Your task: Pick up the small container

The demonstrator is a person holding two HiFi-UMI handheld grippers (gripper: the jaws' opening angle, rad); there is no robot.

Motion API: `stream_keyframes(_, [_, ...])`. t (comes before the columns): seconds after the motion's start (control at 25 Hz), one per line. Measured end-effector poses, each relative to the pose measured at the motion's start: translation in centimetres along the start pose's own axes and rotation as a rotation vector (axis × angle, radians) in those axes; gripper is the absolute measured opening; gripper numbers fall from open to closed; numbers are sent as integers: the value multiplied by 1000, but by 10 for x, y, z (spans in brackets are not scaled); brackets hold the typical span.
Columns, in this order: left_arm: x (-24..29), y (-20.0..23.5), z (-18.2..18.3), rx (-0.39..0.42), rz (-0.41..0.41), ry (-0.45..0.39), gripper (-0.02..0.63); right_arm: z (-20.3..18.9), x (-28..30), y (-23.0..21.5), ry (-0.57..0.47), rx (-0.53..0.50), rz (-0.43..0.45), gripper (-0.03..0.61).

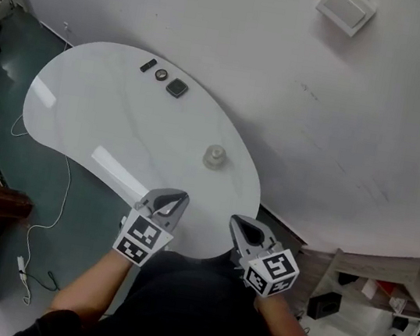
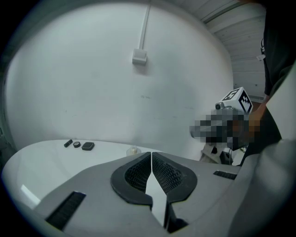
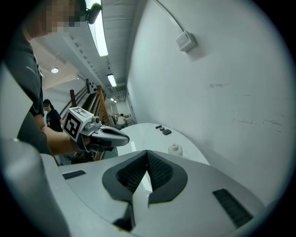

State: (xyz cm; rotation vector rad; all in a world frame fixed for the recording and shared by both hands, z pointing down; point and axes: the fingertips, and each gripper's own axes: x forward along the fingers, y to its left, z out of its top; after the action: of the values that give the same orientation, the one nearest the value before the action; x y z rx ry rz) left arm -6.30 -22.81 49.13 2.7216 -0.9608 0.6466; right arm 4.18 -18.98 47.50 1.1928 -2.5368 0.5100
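A small pale container with a lid [image 1: 214, 157] stands on the white table [image 1: 107, 119], near its right side; it also shows small in the left gripper view [image 2: 133, 150] and in the right gripper view [image 3: 174, 149]. My left gripper [image 1: 181, 197] hovers over the table's near edge, shut and empty, well short of the container. My right gripper [image 1: 234, 222] is beside it over the same edge, its pads meeting with nothing between them. In the left gripper view the pads [image 2: 138, 172] touch tip to tip.
Three small dark objects [image 1: 162, 78] lie in a row at the table's far side. A white box [image 1: 344, 7] is mounted on the wall behind. A white cable [image 1: 40, 233] trails on the floor at left, and shelving [image 1: 368, 291] stands to the right.
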Motion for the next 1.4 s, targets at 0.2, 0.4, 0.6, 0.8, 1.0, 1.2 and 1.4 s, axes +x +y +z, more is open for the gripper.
stream_keyframes(0.2, [15, 12, 1, 0, 46, 6, 29, 1, 10, -12, 17, -15, 44, -5])
stream_keyframes(0.4, [40, 23, -3, -19, 72, 41, 96, 2, 16, -33, 39, -4, 68, -5])
stream_keyframes(0.6, [70, 32, -16, -16, 80, 105, 161, 1, 23, -52, 50, 14, 82, -5])
stream_keyframes(0.8, [112, 49, -42, -28, 89, 186, 208, -1, 28, -66, 48, 44, 92, -5])
stream_keyframes(1.0, [151, 68, -51, 2, 108, 204, 259, -12, 27, -79, 58, 85, 88, -5])
stream_keyframes(1.2, [172, 71, -56, 33, 93, 219, 295, -23, 25, -91, 63, 104, 75, -5])
stream_keyframes(1.4, [188, 74, -62, 48, 86, 235, 319, -30, 24, -98, 75, 114, 70, -5])
